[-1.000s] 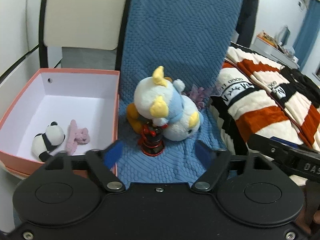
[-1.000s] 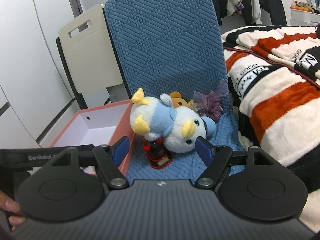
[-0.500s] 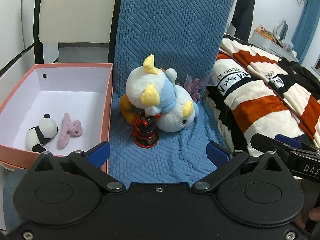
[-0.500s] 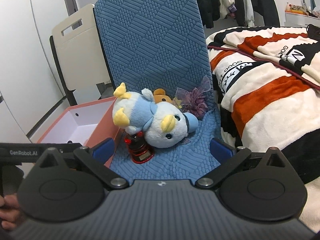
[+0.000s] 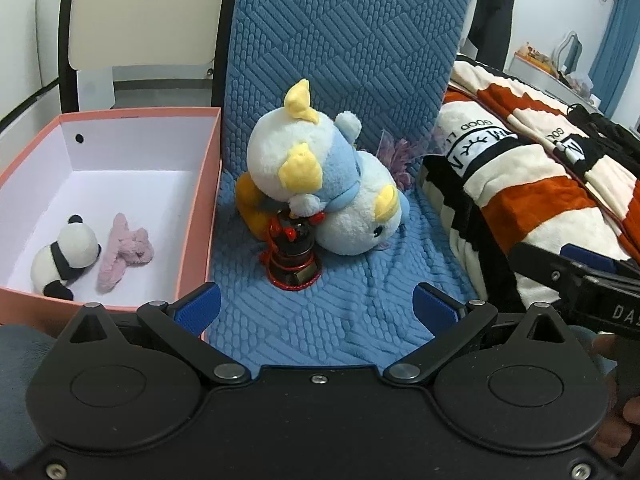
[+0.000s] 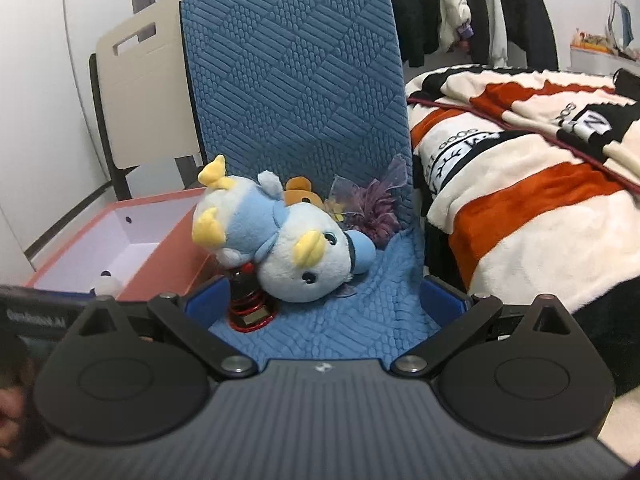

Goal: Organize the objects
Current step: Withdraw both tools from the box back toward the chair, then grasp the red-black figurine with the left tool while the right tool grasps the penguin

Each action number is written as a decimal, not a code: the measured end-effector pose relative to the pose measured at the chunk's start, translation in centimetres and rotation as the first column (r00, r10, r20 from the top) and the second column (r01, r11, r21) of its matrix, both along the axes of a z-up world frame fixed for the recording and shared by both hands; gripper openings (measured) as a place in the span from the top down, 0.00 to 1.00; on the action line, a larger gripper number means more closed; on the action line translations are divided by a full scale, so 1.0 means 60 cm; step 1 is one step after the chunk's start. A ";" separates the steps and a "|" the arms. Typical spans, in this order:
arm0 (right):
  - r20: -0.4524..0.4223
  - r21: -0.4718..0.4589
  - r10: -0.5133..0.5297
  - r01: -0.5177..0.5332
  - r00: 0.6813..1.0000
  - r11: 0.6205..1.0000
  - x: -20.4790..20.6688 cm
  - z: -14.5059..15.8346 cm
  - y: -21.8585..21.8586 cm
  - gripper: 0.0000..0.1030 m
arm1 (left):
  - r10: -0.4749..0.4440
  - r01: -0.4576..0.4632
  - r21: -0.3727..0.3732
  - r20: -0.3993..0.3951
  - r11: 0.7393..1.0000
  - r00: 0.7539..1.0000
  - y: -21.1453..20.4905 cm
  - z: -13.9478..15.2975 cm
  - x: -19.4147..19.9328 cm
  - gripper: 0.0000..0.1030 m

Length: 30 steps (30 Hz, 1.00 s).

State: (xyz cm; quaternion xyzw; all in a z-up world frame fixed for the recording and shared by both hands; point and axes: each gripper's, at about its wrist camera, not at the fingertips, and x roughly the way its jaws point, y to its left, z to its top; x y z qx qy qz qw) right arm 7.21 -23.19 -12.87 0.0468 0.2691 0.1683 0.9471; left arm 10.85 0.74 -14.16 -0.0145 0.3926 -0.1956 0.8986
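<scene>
Both your left tongs (image 5: 316, 306) and right tongs (image 6: 326, 294) are spread wide, holding nothing. The blue penguin plush (image 5: 320, 196) lies on the blue chair seat (image 5: 360, 300), touching the red-black figurine (image 5: 292, 256), beside the pink box (image 5: 196, 220) holding 2 small toys.

panda (image 5: 66, 254) in box (image 5: 198, 216) | box left of penguin (image 5: 320, 196) | blanket (image 5: 532, 184) right

The left gripper (image 5: 316, 306) had a black body with two round discs, silver screws and blue finger pads (image 5: 198, 306). The right gripper (image 6: 326, 300) looked dark grey, with black linkage arms and blue pads (image 6: 442, 300).
</scene>
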 end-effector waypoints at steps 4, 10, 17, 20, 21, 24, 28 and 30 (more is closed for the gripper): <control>0.003 -0.039 0.011 -0.011 1.000 0.999 0.023 -0.004 0.015 0.00 | -0.001 0.001 0.027 0.021 1.000 1.000 -0.012 -0.026 0.017 0.01; 0.003 -0.086 0.040 -0.040 0.999 0.995 0.066 -0.017 0.045 0.00 | -0.003 -0.001 0.088 0.036 0.996 0.999 -0.028 -0.058 0.049 0.01; 0.014 -0.189 0.099 -0.095 0.995 0.977 0.112 -0.043 0.098 0.01 | -0.020 0.012 0.166 0.044 0.986 0.999 -0.046 -0.083 0.082 0.02; 0.007 -0.217 0.123 -0.118 0.992 0.969 0.135 -0.057 0.117 0.01 | -0.033 0.025 0.171 0.040 0.985 0.999 -0.050 -0.098 0.096 0.03; 0.004 -0.211 0.131 -0.128 0.991 0.969 0.143 -0.061 0.120 0.01 | -0.033 0.027 0.171 0.031 0.985 0.999 -0.051 -0.103 0.102 0.04; -0.002 -0.176 0.166 -0.164 0.986 0.971 0.167 -0.069 0.122 0.01 | -0.038 0.035 0.165 0.015 0.986 0.999 -0.055 -0.114 0.117 0.07; 0.012 -0.228 0.187 -0.179 0.982 0.957 0.201 -0.082 0.133 0.01 | -0.046 0.043 0.156 0.014 0.987 0.999 -0.065 -0.119 0.132 0.09; 0.029 -0.255 0.222 -0.207 0.975 0.944 0.211 -0.086 0.141 0.01 | -0.046 0.042 0.157 0.021 0.987 0.999 -0.071 -0.120 0.137 0.10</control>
